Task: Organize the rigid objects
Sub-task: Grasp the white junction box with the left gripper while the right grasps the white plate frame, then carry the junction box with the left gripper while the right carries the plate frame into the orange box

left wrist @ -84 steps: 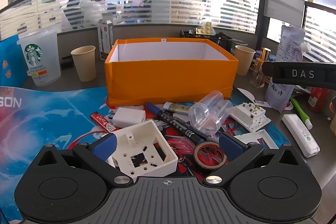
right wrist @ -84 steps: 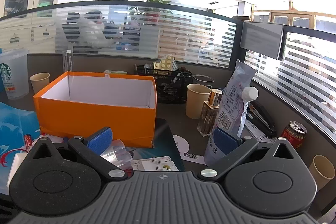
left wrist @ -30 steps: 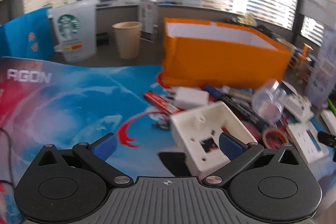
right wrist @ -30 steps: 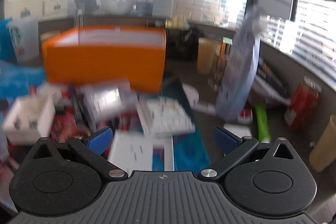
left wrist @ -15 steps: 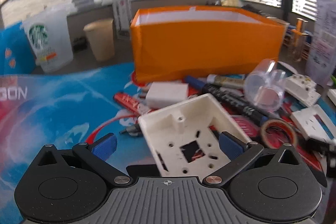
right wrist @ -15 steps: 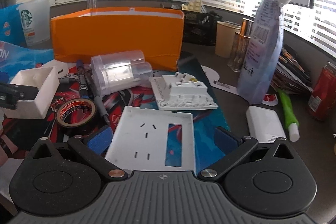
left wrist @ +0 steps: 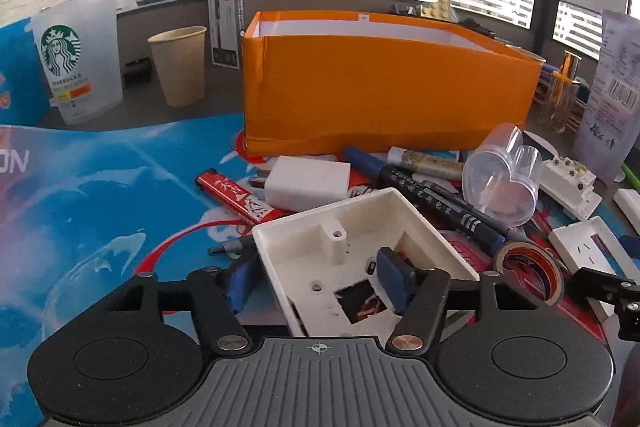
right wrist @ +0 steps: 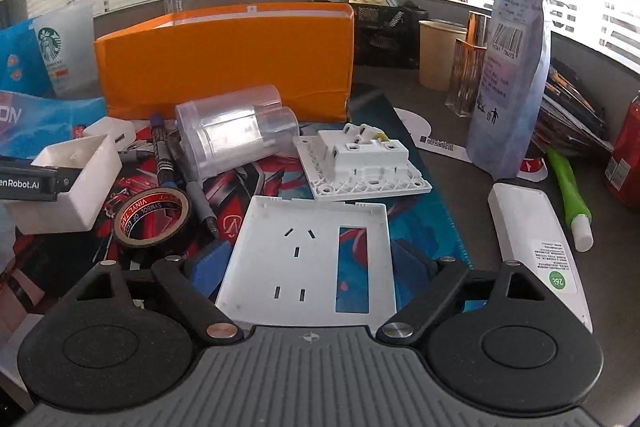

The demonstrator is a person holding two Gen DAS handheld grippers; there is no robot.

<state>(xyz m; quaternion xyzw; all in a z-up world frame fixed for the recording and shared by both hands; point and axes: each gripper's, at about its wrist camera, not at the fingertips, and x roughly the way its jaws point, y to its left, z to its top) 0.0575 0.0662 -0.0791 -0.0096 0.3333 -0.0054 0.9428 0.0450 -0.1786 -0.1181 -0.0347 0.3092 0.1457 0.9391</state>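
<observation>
My left gripper (left wrist: 318,281) is shut on the near left wall of a white plastic junction box (left wrist: 356,251): one pad outside, one inside. The box also shows in the right wrist view (right wrist: 66,183). My right gripper (right wrist: 310,269) has closed onto a white socket faceplate (right wrist: 310,259), its blue pads touching both side edges. An orange open box (left wrist: 384,95) stands behind the clutter. Nearby lie a clear heart-shaped container (left wrist: 500,181), a white socket module (right wrist: 360,163), a tape roll (right wrist: 154,217), black markers (left wrist: 436,201) and a white charger (left wrist: 306,183).
A Starbucks cup (left wrist: 76,59) and a paper cup (left wrist: 180,67) stand at the back left. A tall refill pouch (right wrist: 510,67), a white remote (right wrist: 536,247), a green tube (right wrist: 568,195) and a red can (right wrist: 626,163) sit at the right. A blue mat (left wrist: 80,195) covers the left.
Both grippers have closed from wide open: the left onto the junction box wall, the right onto the faceplate's edges. Both came down close to the clutter.
</observation>
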